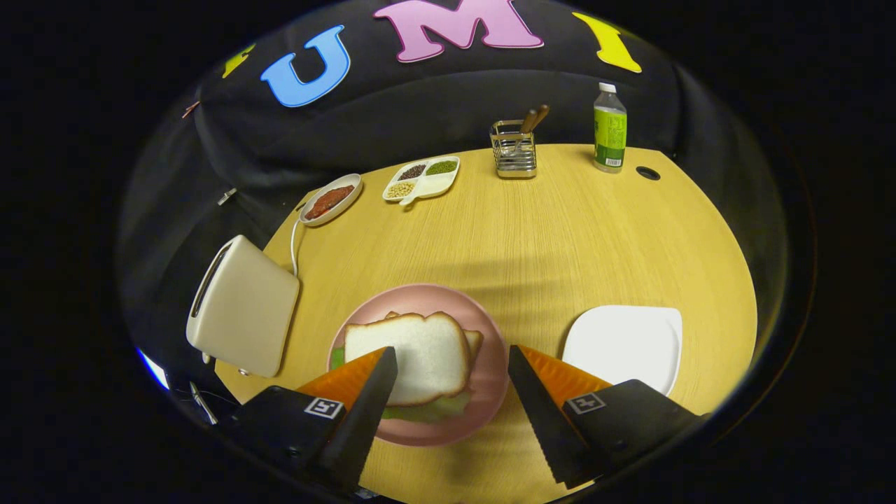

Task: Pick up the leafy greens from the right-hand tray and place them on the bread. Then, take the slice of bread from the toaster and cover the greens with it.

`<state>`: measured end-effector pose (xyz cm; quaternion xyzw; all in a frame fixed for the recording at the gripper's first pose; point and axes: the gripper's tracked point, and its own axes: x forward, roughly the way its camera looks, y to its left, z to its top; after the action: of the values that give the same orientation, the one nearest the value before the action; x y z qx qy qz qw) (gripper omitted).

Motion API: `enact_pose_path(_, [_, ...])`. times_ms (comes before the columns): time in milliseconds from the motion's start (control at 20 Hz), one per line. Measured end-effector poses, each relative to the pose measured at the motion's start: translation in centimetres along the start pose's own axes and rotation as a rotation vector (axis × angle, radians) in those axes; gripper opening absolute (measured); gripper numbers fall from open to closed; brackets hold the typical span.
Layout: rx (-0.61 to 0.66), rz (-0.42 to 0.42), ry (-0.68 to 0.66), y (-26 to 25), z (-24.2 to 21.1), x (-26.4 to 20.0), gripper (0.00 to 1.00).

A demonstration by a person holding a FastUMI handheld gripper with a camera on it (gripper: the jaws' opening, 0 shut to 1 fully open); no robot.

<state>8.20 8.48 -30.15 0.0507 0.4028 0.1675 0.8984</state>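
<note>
While wide apart, claw (452,364) empty above bread (413,353).

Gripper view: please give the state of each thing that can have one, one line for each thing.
gripper: open, holding nothing, above the pink plate
top bread: lying on the greens
greens: under the top bread, edges sticking out
pink plate: holds the sandwich
toaster: slot looks empty
white tray: empty
bottle: upright, cap on
divided dish: three parts filled, one empty
</note>
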Motion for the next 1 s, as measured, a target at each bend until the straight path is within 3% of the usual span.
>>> enact_pose_path(300, [-0.131,-0.017,-0.164,-1.3,4.7,-5.4,0.99])
enact_pose_path(550, [-0.163,-0.028,-0.347,-1.6,9.7,-12.0,0.99])
enact_pose_path(1000, [-0.177,-0.166,-0.684,-1.2,17.0,-25.9,0.99])
